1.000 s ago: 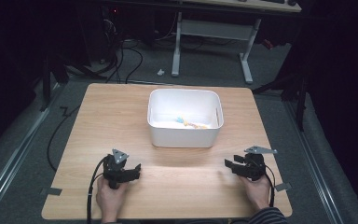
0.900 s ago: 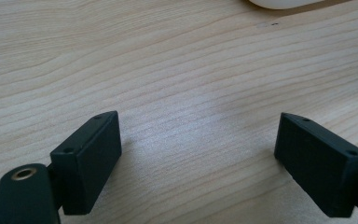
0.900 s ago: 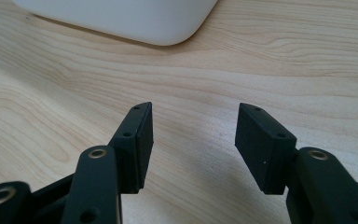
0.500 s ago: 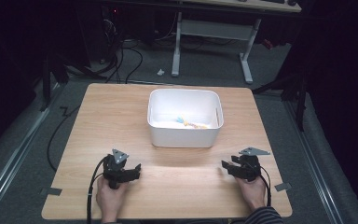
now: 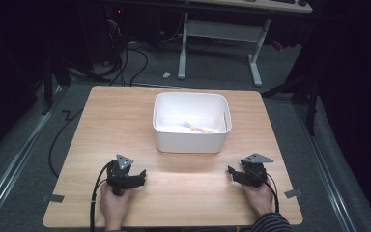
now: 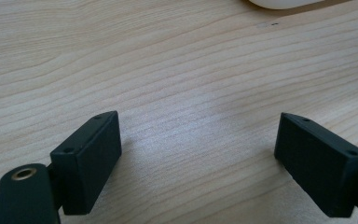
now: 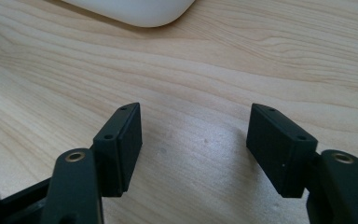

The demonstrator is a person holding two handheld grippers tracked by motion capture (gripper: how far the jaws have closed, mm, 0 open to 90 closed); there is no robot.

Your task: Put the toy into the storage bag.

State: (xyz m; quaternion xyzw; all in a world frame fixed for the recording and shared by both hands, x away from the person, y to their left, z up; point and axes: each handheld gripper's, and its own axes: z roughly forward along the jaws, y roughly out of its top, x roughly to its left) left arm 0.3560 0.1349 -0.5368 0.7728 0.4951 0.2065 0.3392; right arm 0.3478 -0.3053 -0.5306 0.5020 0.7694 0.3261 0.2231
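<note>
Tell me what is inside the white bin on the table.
The white bin holds a few small items, light blue and yellow-orange, on its floor near the front wall. They are too small to identify, and the front wall hides the floor nearest the person.

Black left tongs (image 5: 136, 177) and right tongs (image 5: 233, 173) carry grey three-cornered plates, black cables; one striped sleeve (image 5: 270, 223)

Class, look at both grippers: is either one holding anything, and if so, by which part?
Nothing is held. The left gripper and the right gripper both stand open over bare table, nothing between their jaws.
</note>
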